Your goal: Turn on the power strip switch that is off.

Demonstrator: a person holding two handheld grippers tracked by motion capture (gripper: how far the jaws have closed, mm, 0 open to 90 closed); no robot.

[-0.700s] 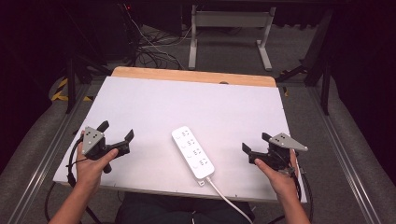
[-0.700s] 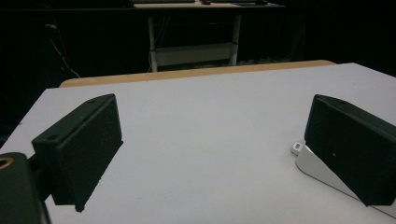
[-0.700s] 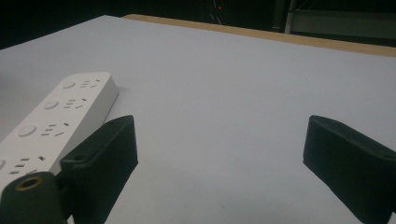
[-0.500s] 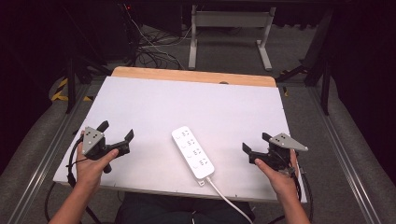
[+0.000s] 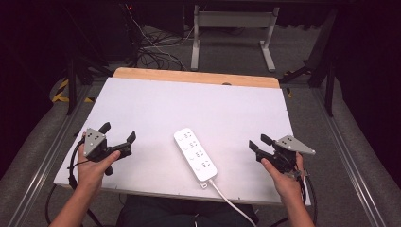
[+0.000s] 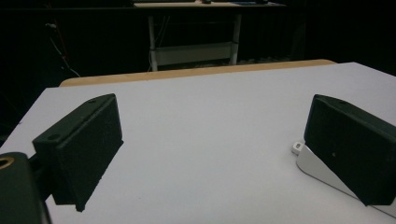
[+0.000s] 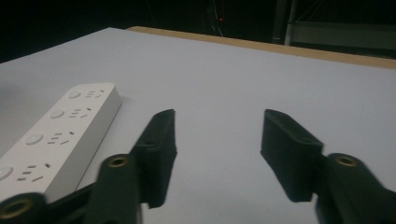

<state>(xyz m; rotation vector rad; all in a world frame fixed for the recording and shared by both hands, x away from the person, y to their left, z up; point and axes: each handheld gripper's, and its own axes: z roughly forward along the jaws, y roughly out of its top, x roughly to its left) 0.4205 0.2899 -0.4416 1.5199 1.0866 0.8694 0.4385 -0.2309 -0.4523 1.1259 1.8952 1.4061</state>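
Your left gripper [image 5: 117, 135] sits low over the near-left part of the table [image 5: 227, 109], jaws spread wide and holding nothing. In the left gripper view the gap between them frames bare white surface, with one corner of the power strip [image 6: 322, 170] poking out from behind the jaw on that view's right.

Your right gripper [image 5: 260, 143] hovers at the near-right edge, jaws likewise parted and empty.

The power strip [image 5: 195, 154] lies flat between the two grippers, apart from both and touched by neither. Its long axis runs on a diagonal: the far end leans toward your left, the near end, where the cord [image 5: 231, 203] leaves over the table's front edge, leans toward your right. In the right gripper view the power strip [image 7: 56, 135] lies just off the left jaw, sockets up.

Judgement: the right gripper looks slightly nearer, and nearest the cord end. Either hand must swing inward and turn its jaws across the strip's narrow width.
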